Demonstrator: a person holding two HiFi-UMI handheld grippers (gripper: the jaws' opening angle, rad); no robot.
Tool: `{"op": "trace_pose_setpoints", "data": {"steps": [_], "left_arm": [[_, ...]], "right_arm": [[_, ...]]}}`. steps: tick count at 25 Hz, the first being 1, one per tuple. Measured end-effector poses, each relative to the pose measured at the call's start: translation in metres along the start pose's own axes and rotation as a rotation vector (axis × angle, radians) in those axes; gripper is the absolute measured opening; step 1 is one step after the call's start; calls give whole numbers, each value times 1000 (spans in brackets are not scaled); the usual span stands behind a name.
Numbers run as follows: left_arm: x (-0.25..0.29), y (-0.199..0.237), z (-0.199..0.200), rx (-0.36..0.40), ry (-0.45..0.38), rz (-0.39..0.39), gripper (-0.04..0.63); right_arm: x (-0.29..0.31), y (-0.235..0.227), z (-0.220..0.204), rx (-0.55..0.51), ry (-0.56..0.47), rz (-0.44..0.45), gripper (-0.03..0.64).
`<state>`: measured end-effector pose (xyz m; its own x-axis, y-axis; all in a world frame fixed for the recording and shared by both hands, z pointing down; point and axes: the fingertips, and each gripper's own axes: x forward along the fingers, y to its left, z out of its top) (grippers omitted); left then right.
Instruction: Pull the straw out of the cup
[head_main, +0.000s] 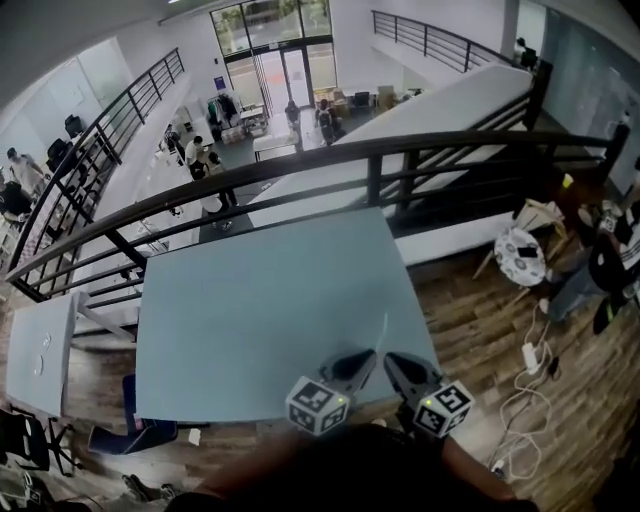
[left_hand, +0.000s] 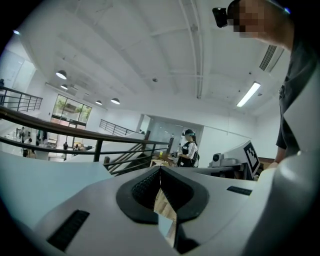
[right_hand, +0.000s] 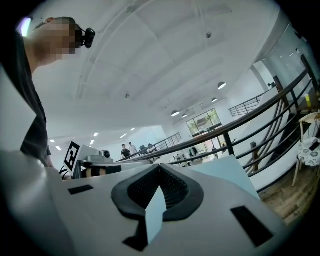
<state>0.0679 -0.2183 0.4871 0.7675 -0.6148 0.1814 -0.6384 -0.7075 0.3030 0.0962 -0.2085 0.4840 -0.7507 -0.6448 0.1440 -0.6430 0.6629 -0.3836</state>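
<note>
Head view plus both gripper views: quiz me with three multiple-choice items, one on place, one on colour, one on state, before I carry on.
1. Where are the left gripper and right gripper?
A) at the table's near edge
B) at the table's far edge
C) off the table's left side

2. The table top is:
A) red
B) light blue
C) black

3. The right gripper's jaws are:
A) wide apart
B) shut on a cup
C) shut, nothing between

Answers: 1 A, the head view shows both at the near edge; 2 B, the whole top is pale blue; 3 C, the right gripper view shows the tips meeting with nothing held.
</note>
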Motion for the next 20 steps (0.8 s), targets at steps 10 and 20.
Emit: {"op": "trace_pose_setpoints", "data": {"steps": [10, 20], "left_arm": [[20, -11, -8, -8, -5, 111, 12], [28, 1, -31, -57, 78, 151, 12]], "right_arm": [[-11, -28, -2, 24, 40, 111, 12], [-4, -53, -19, 71, 71, 109, 12]]}}
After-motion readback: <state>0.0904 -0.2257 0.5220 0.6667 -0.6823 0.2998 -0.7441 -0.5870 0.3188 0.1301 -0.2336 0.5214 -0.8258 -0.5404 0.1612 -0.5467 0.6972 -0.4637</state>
